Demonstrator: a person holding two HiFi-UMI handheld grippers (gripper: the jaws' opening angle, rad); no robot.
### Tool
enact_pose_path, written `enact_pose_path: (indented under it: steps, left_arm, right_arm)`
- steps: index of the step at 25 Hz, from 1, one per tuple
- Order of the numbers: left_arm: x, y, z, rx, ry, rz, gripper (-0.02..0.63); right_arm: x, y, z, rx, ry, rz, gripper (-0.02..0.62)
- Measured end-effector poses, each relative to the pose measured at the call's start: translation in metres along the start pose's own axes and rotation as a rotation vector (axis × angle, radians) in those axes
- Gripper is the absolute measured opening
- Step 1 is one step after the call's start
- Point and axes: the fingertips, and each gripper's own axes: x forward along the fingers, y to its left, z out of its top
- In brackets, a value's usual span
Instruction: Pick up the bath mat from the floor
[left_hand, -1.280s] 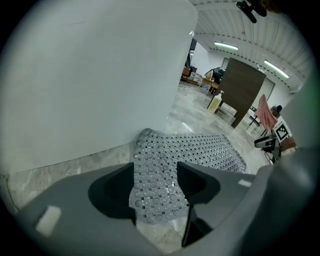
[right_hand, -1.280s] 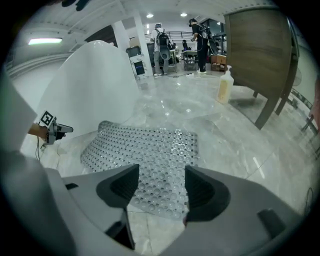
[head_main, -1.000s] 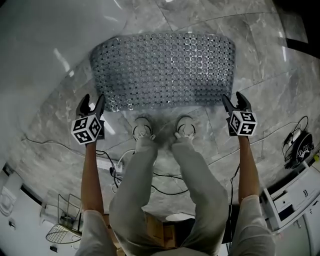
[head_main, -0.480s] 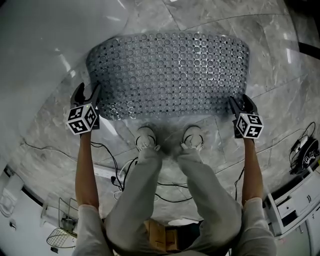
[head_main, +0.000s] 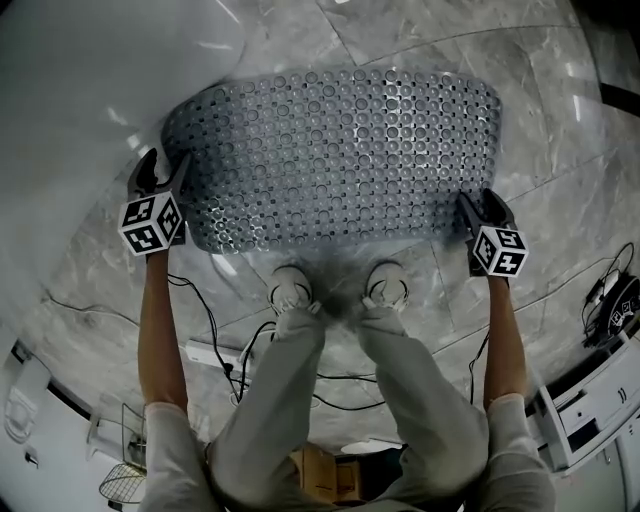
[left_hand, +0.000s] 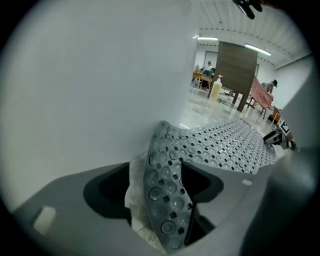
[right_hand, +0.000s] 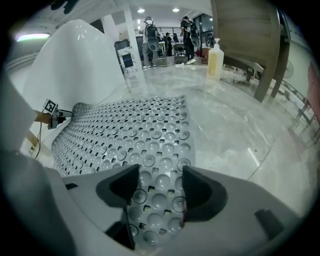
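The grey bath mat (head_main: 340, 150), covered in round bubbles and holes, lies spread on the marble floor in front of the person's shoes (head_main: 290, 290). My left gripper (head_main: 160, 170) is at its left edge. There the mat's corner (left_hand: 165, 195) curls up edge-on between the jaws of the left gripper (left_hand: 159, 175), with a gap on the left side. My right gripper (head_main: 478, 205) is at the near right corner. In the right gripper view the mat (right_hand: 130, 130) runs flat between the wide-apart jaws of the right gripper (right_hand: 160, 175).
A white bathtub (head_main: 80, 100) curves along the mat's left side and fills the left gripper view as a white wall (left_hand: 100, 75). Cables (head_main: 220, 320) trail on the floor behind the shoes. A soap bottle (right_hand: 215, 59) and a wooden panel (right_hand: 245, 35) stand farther off.
The head view has come closer to the mat. My left gripper has moved up along the mat's left edge; the right one stays at the near right corner.
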Motion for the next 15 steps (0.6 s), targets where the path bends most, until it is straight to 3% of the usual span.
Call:
enact_pose_path:
  steps: [11,15]
  left_arm:
    - [0.024,-0.001,0.015,-0.003,0.003,-0.02,0.31]
    - [0.033,-0.008,0.013,0.022,0.024,-0.031,0.31]
  right_arm:
    - [-0.022,-0.006,0.022,0.035,-0.11,0.014,0.264]
    - [-0.009,-0.027,0.002,0.08,-0.025,0.007,0.264]
